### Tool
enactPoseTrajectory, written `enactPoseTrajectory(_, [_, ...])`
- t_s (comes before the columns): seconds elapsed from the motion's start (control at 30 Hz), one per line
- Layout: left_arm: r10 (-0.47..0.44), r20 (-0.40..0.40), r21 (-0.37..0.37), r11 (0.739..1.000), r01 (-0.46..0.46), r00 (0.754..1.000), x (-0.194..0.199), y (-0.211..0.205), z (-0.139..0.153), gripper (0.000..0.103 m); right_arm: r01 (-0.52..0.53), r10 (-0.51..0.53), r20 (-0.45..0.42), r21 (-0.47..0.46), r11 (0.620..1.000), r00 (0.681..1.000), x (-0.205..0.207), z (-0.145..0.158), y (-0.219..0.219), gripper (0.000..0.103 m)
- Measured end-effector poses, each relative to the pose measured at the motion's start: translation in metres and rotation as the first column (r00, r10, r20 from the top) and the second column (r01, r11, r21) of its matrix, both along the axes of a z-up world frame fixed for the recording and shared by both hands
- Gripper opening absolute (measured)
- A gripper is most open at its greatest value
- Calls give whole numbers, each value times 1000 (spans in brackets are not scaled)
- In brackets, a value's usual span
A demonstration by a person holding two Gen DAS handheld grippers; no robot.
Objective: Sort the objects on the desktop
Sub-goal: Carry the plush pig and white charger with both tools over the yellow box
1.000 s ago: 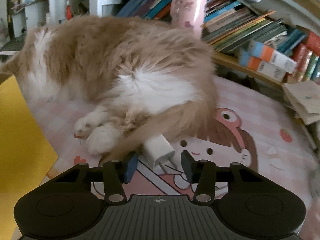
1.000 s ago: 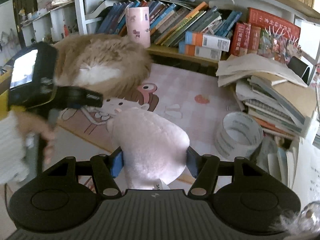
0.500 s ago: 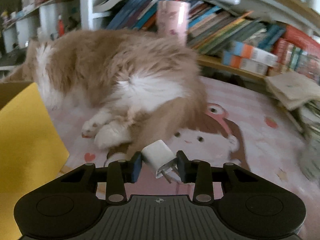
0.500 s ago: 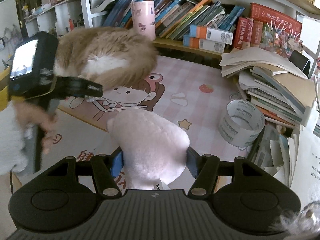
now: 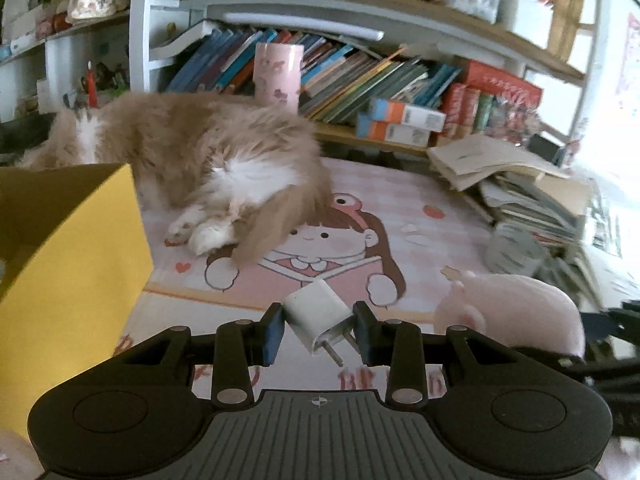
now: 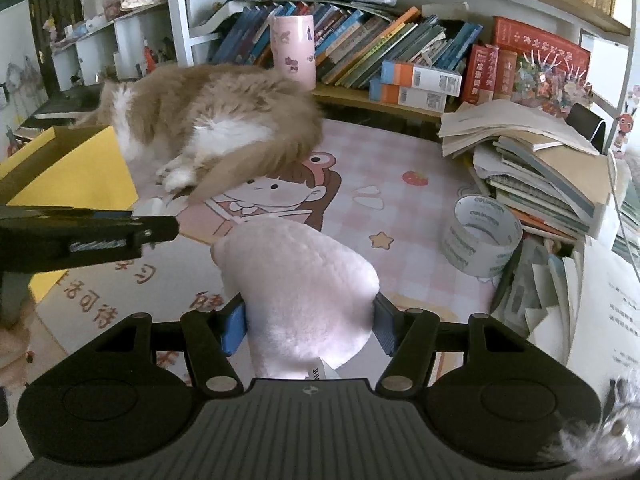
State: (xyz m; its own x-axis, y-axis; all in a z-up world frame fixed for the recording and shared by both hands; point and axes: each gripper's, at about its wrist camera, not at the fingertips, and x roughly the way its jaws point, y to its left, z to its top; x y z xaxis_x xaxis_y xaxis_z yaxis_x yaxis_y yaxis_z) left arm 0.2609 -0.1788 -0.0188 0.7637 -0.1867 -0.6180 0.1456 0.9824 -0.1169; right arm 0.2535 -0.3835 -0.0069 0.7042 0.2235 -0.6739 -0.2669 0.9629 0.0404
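My left gripper [image 5: 318, 330] is shut on a white plug adapter [image 5: 316, 314], prongs pointing down and toward me, lifted off the pink cartoon mat [image 5: 420, 216]. A yellow cardboard box [image 5: 76, 264] stands open just to its left. My right gripper [image 6: 308, 322] is shut on a pale pink plush toy [image 6: 300, 288], which also appears at the lower right of the left wrist view as the plush toy [image 5: 516, 312]. In the right wrist view the left gripper [image 6: 160, 226] reaches in from the left, beside the box [image 6: 76, 168].
A fluffy tan and white cat [image 5: 208, 164] lies on the mat behind the box. A roll of clear tape [image 6: 480, 236] sits right of the mat by a stack of books and papers [image 6: 540, 172]. A pink cup [image 6: 292, 52] stands before shelved books.
The left gripper closed on the plug adapter by the cat's tail, lifted it and pulled back away from the cat. The right gripper, still holding the plush toy, shifted slightly.
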Motion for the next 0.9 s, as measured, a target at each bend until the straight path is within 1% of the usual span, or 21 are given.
enactPoseTrajectory(0.2, [-51,28,-13,999,51,998,-43,25,18,36,35,-35,-3,7,999,999,-31,12,12,59])
enactPoseTrajectory(0.43, [-133,17,-21,991,134,991,-84,61,27,36,80,-80,-11,12,997,997,-69,21,41,59])
enactPoseTrajectory(0.6, [-195,9,-13,981,195,981,-112,89,26,36,122,-121,-30,19,992,992,-96,22,71,59])
enactPoseTrajectory(0.9, [-236,14,-17,971,237,972,-148,145,25,36,157,-156,-33,6,988,987,-145,27,133,59])
